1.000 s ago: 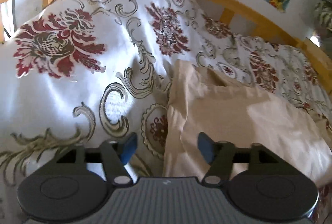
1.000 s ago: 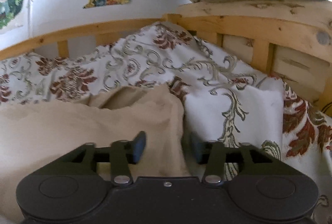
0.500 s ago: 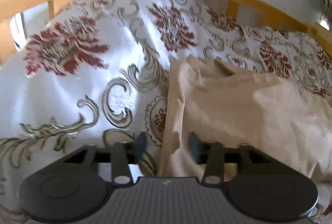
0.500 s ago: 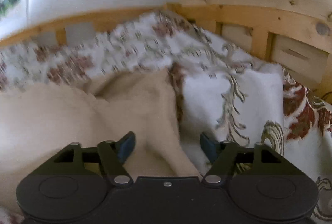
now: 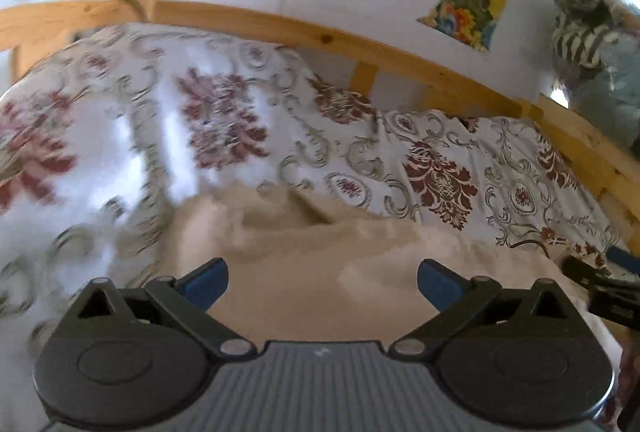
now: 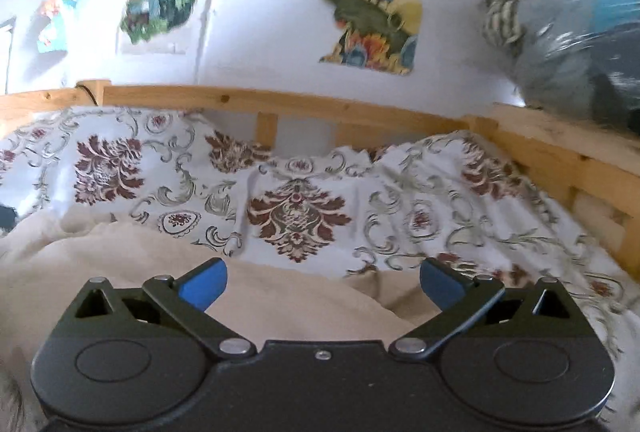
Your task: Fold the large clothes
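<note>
A beige garment lies folded and rumpled on a floral bedspread. My left gripper is open and empty, held above the garment's near part. In the right wrist view the garment fills the lower left, on the same bedspread. My right gripper is open and empty above the garment's right edge. The right gripper's tip shows at the right edge of the left wrist view.
A wooden bed rail runs behind the bedspread and curves round the right side. Colourful pictures hang on the white wall. A plastic-wrapped bundle sits on the right rail.
Both grippers have opened wide, let go of the garment's edges and lifted back. The views now tilt up toward the wall.
</note>
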A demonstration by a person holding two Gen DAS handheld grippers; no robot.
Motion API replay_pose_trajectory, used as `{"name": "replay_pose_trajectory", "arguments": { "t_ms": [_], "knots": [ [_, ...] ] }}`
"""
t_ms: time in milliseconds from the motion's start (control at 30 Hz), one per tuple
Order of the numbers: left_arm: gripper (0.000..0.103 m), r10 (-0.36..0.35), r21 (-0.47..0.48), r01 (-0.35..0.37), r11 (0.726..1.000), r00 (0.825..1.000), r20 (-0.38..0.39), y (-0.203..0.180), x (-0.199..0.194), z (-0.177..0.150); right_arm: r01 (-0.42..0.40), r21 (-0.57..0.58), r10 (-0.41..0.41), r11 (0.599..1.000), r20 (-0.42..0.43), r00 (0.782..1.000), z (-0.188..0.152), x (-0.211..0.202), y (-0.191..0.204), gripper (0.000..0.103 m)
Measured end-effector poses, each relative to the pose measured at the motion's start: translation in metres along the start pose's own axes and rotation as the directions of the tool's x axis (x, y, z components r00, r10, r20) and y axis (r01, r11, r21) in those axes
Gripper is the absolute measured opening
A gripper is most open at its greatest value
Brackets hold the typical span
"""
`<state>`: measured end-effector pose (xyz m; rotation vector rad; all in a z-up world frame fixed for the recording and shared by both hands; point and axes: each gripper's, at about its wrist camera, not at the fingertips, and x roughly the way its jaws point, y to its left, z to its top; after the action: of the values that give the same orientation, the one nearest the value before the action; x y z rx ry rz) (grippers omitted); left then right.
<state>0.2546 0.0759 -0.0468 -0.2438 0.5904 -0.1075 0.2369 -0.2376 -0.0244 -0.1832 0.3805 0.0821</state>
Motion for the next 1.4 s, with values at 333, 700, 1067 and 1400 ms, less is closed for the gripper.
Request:
{"name": "replay_pose_trajectory", "arguments": {
  "t_ms": [333,700,1067,1400],
  "knots": [
    [0.103,0.02,0.056,-0.014,0.998,0.995,-0.097,-0.017,0.084,-0.015,0.029,-0.135,-0.052,0.99,-0.169,0.984,-0.031,0.069,0.035,0.102],
    [0.102,0.03,0.068,-0.022,0.997,0.993,-0.111,-0.009,0.085,-0.021,0.028,-0.083,-0.041,0.996,-0.16,0.986,-0.039,0.066,0.027,0.101],
    [0.102,0.048,0.072,-0.042,0.997,0.995,-0.089,-0.026,0.049,-0.044,0.326,0.01,-0.323,0.945,-0.109,0.94,-0.063,-0.011,-0.058,0.102],
    [0.103,0.033,0.084,-0.027,0.996,0.997,-0.073,-0.021,0.055,-0.058,0.391,0.056,-0.372,0.919,-0.211,0.904,-0.103,0.011,-0.082,0.102]
  ]
}}
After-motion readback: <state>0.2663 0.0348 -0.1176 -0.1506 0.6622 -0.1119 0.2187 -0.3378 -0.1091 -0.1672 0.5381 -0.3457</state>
